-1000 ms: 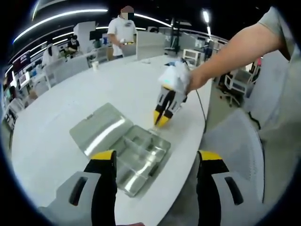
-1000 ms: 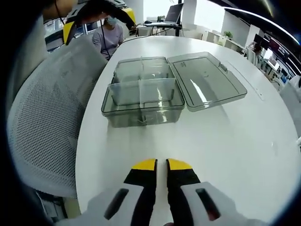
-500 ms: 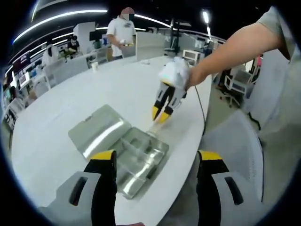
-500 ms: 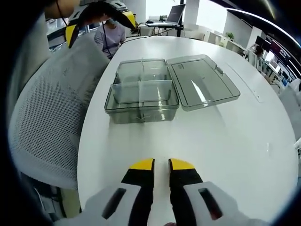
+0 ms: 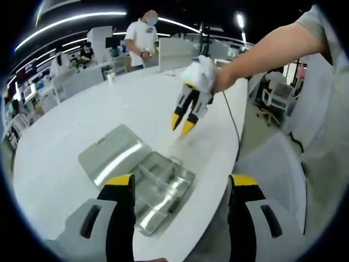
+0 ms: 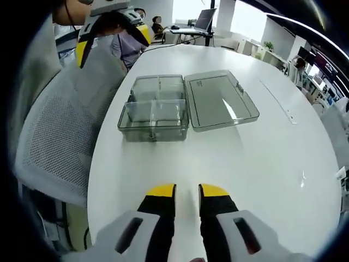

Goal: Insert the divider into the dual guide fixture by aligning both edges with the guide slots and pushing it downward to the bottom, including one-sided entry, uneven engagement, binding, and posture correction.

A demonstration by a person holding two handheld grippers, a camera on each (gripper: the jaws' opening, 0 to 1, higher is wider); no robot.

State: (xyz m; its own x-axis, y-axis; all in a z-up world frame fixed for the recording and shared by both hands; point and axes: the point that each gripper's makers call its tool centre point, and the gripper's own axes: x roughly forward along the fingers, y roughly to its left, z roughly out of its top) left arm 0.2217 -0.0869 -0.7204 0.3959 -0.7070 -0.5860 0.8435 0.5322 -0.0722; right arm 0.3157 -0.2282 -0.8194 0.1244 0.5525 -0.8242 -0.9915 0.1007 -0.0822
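**Both grippers up off the table, one clear box open below them**

From the left gripper view I see my left gripper [image 5: 181, 183] with its two yellow-tipped jaws spread wide, nothing between them. Beyond them lies one clear plastic box [image 5: 161, 188] on the white table [image 5: 71, 136], near the table's edge, with its single hinged lid [image 5: 113, 154] folded flat open beside it. Inside the box I count one long divider [image 5: 157, 179] standing in its slots, with shorter cross walls splitting the tray into several compartments; I cannot tell how many exactly from here. My right gripper [image 5: 181, 124] hangs in the air above the table past the box, held by a hand, tips pointing down and slightly parted, carrying nothing.

From the right gripper view, the right gripper [image 6: 187, 192] shows its two jaws close together with a narrow gap, empty. The box [image 6: 154, 112] sits well ahead of it, apart from the jaws, the lid [image 6: 220, 99] open flat to its right. The divider [image 6: 157, 101] runs across the tray, seated between the walls. One mesh-backed chair [image 6: 60, 125] stands against the table edge beside the box, and the left gripper [image 6: 112, 27] shows above it, jaws wide.
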